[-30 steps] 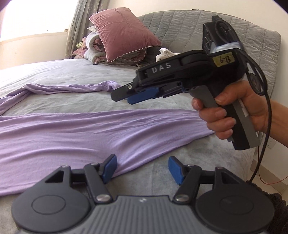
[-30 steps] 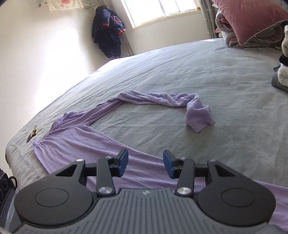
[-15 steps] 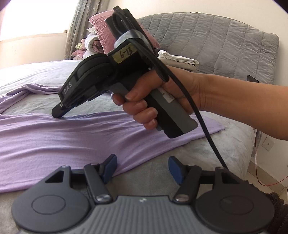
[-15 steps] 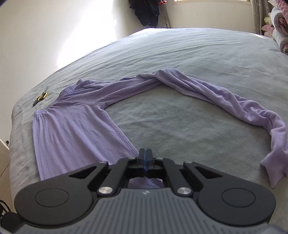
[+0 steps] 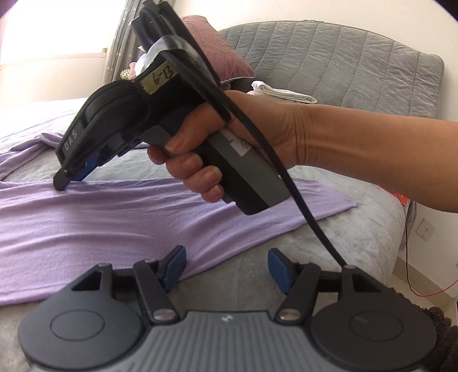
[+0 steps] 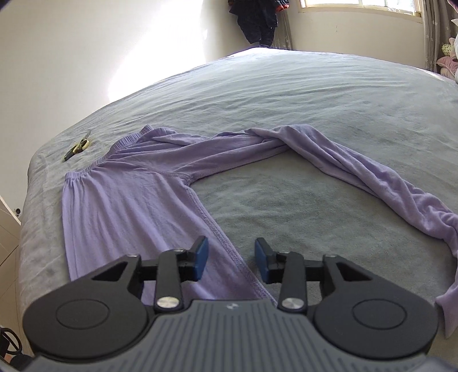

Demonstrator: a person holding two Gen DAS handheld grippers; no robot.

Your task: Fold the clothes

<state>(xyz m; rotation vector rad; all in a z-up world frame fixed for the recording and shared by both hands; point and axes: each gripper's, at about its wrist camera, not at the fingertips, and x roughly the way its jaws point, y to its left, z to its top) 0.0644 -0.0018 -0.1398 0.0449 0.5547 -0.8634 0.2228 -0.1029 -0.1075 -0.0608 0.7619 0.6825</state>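
Lilac long pants [image 6: 134, 200] lie spread on the grey bed [image 6: 286, 94]; one leg runs toward me, the other leg [image 6: 357, 174] bends away to the right. My right gripper [image 6: 230, 259] is open, its jaws either side of the near leg's seamed inner edge, just above the cloth. In the left wrist view the same lilac leg [image 5: 114, 223] lies flat, and the right gripper [image 5: 74, 174] points down with its tips at the cloth's far edge. My left gripper [image 5: 226, 267] is open and empty over the leg's near edge.
Small scissors [image 6: 78, 147] lie near the waistband at the bed's left corner. Pillows [image 5: 220, 51] and folded white cloth [image 5: 283, 93] sit by the grey headboard [image 5: 357, 65]. Dark clothes [image 6: 259, 20] hang by the window. The bed edge drops off at the right [image 5: 395, 229].
My right gripper was shut half a second ago and has opened. It drew back and up slightly over the leg's inner seam. The left gripper has stayed still and open.
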